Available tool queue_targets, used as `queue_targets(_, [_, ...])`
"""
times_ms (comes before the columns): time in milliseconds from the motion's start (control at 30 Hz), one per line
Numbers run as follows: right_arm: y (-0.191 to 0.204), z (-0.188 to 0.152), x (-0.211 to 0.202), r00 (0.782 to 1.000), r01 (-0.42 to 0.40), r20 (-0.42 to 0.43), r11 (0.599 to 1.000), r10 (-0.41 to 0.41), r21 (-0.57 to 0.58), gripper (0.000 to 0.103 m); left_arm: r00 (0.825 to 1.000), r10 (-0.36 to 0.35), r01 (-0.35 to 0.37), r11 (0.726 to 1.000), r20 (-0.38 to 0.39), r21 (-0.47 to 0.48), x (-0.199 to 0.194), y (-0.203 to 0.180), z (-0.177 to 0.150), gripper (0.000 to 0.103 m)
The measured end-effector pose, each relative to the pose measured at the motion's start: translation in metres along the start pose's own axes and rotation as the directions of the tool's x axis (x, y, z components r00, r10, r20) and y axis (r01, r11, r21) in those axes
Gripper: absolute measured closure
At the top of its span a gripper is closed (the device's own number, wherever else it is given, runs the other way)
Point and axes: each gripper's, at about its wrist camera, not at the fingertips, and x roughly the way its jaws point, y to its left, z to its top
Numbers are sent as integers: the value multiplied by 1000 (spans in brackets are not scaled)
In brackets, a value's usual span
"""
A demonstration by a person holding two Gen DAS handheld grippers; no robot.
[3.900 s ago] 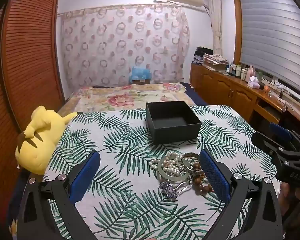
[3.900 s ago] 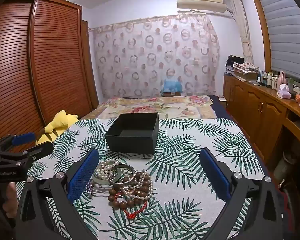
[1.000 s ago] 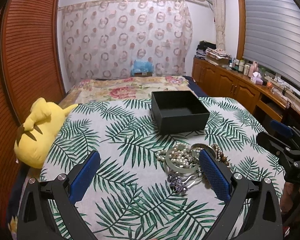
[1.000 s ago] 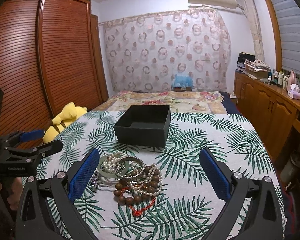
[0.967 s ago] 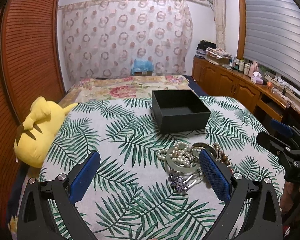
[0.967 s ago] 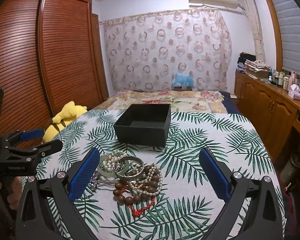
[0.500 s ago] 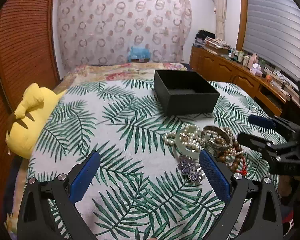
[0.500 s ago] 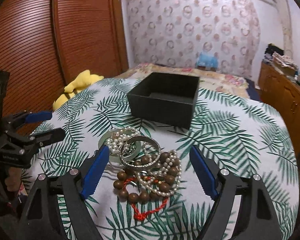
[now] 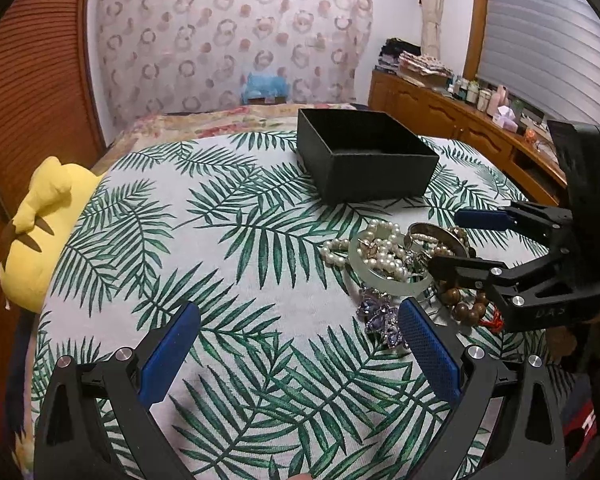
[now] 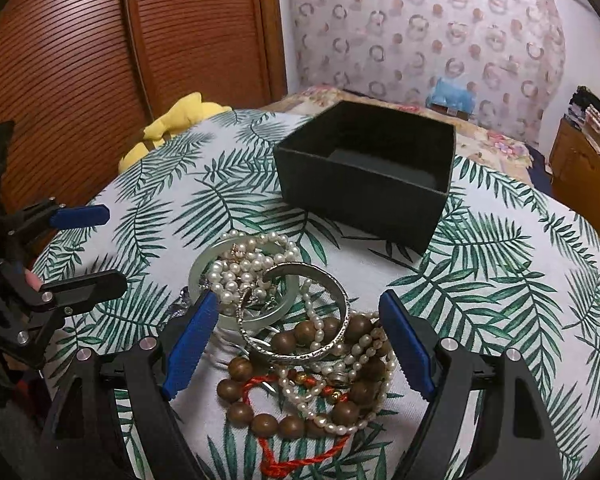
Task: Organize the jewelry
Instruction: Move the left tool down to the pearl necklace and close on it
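A heap of jewelry lies on the palm-leaf cloth: a silver bangle (image 10: pixel 296 316), a pale green jade bangle (image 10: pixel 204 268), pearl strands (image 10: pixel 240 268), brown wooden beads on red cord (image 10: pixel 264 424) and a purple crystal piece (image 9: pixel 382 318). An open black box (image 10: pixel 364 184) stands empty just behind the heap; it also shows in the left wrist view (image 9: pixel 364 156). My right gripper (image 10: pixel 296 340) is open and straddles the silver bangle and beads. My left gripper (image 9: pixel 296 348) is open and empty, left of the heap.
A yellow plush toy (image 9: pixel 40 224) lies at the table's left edge. A bed (image 9: pixel 228 120) is behind the table, a wooden wardrobe (image 10: pixel 100 60) on the left, and a wooden cabinet with bottles (image 9: pixel 460 120) on the right.
My right gripper has moved forward and down over the jewelry heap, now with fingers either side of the silver bangle. The left gripper has tilted down slightly towards the table.
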Motion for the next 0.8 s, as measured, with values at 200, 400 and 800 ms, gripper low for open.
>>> queue_targets(200, [-5, -1, 6, 999, -30, -23, 1000, 30, -8, 27, 1000, -9, 10, 1000, -21, 25, 11, 0, 8, 7])
queue_targets(400, [-7, -3, 1, 997, -82, -16, 996, 82, -20, 41, 999, -35, 37, 998, -35, 59, 22, -4, 19, 7])
queue_targets(800, [-17, -9, -33, 997, -49, 61, 999, 49, -9, 41, 981, -164, 173, 981, -99, 90, 48, -21, 42, 44])
